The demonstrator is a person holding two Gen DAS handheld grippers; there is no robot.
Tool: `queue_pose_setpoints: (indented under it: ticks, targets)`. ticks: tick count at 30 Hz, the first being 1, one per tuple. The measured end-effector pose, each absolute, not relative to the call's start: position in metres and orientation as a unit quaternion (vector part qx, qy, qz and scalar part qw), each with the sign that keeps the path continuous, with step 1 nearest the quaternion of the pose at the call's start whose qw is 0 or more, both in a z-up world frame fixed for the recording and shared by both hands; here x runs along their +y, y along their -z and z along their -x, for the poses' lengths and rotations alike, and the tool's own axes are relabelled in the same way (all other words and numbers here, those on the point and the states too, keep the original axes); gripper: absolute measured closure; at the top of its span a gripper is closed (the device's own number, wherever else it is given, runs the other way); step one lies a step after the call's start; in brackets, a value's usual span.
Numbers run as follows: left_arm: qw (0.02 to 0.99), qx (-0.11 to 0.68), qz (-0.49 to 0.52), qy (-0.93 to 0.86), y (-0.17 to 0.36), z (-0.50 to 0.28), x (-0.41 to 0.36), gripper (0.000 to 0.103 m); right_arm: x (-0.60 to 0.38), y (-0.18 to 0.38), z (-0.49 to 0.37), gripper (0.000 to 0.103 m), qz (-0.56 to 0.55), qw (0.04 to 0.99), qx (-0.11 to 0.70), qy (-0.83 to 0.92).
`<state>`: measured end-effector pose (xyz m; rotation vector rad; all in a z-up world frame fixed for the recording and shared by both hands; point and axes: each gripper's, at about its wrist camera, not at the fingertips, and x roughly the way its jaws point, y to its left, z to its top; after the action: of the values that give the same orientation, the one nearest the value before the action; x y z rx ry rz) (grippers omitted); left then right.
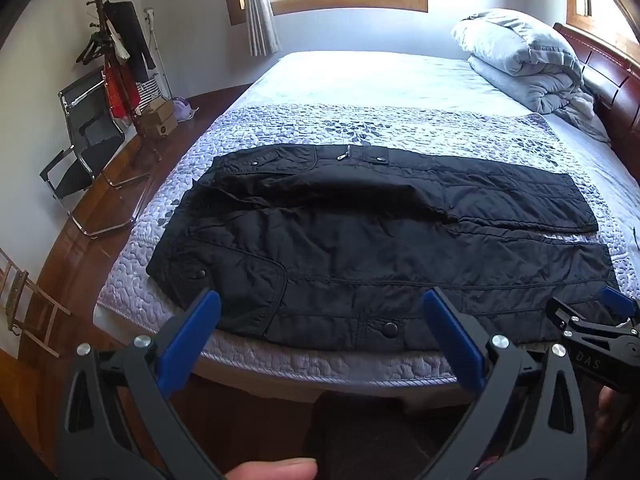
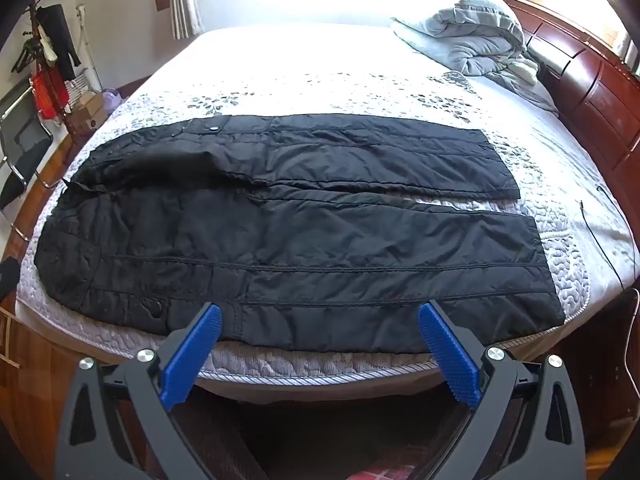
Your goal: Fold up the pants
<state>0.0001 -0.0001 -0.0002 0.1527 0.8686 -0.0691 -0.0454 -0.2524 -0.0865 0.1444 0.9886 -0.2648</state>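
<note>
From the left wrist view, the left tongs [image 1: 320, 340] stand with their blue pads spread wide and nothing between them, hovering over the near edge of the bed with the lilac quilted cover [image 1: 400, 124]. The black quilted pants [image 1: 360, 248] lie flat across that cover — waistband toward the left, the two legs running to the right, the far leg lying apart from the near one at the cuffs. Part of the right tongs [image 1: 608, 312] shows at the right edge, near the cuff of the near leg. A grey folded duvet [image 1: 520, 56] sits at the headboard end, and a wooden coat stand [image 1: 116, 60] hung with clothes rises by the wall. A fingertip [image 1: 272, 472] shows at the bottom edge.

From the right wrist view, the right tongs [image 2: 320, 340] are likewise wide apart and empty, above the near hem side of the pants [image 2: 300, 240]. The garment covers the near part of the bed [image 2: 360, 80] — its near leg reaches almost to the mattress edge. The duvet [image 2: 460, 44] lies at the far right.
</note>
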Motion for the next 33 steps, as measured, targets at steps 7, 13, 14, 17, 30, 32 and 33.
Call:
queue_pose_setpoints:
  ticks: [7, 13, 14, 17, 30, 32, 33]
  targets:
    - [0.905, 0.417, -0.075, 0.033, 0.0, 0.0, 0.0, 0.002, -0.254, 0.087, 0.044, 0.003, -0.067, 0.867, 0.478, 0.121]
    - [0.905, 0.419, -0.074, 0.031, -0.008, -0.004, -0.002, 0.002, -0.261, 0.086, 0.046, 0.003, -0.066, 0.869, 0.473, 0.133]
    - [0.905, 0.418, -0.073, 0.032, -0.008, -0.004, -0.001, 0.002, -0.262, 0.085, 0.045, 0.003, -0.066, 0.869, 0.473, 0.133]
    - [0.906, 0.416, -0.073, 0.032, -0.008, -0.002, 0.001, 0.002, -0.262, 0.085, 0.044, 0.003, -0.066, 0.869, 0.472, 0.135]
    - [0.906, 0.415, -0.077, 0.032, 0.001, -0.002, 0.0, 0.002, -0.262, 0.083, 0.045, 0.003, -0.069, 0.87, 0.467, 0.14]
    - [0.906, 0.415, -0.079, 0.031, 0.001, -0.002, 0.0, 0.002, -0.262, 0.082, 0.045, 0.003, -0.069, 0.871, 0.467, 0.14]
    - [0.906, 0.415, -0.079, 0.031, 0.001, -0.001, 0.0, 0.002, -0.262, 0.082, 0.045, 0.003, -0.068, 0.871, 0.466, 0.14]
